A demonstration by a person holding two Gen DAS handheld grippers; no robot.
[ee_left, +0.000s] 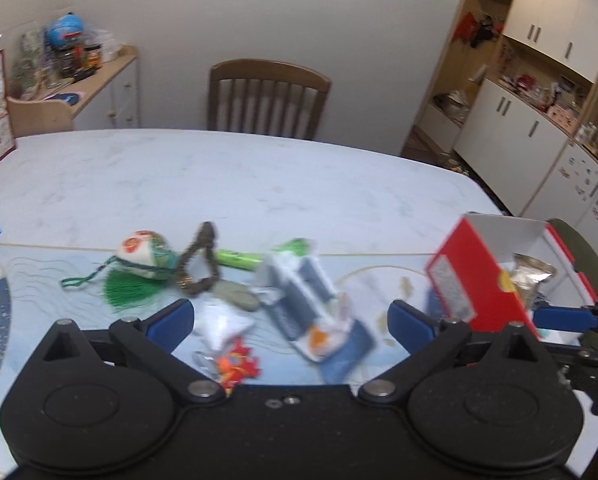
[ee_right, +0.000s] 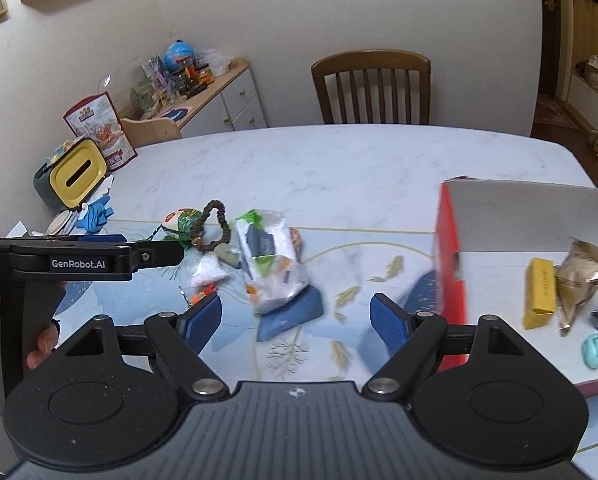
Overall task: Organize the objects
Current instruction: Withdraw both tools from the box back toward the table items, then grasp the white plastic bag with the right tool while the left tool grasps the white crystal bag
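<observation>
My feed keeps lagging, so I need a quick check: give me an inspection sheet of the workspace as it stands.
Surface: white marble-look table with a blue patterned mat at the near side.
Job's things: plastic packet, bead bracelet, embroidered pouch with green tassel, small white bag loose on the mat; red box at the right holds a yellow carton, foil pouch and teal item.
Clutter: yellow-lidded container, snack bag, blue glove at the table's left.
Grippers: left gripper open, empty; right gripper open, empty.
Cables: nothing seen.
Surroundings: wooden chair, sideboard, wall cabinets.
</observation>
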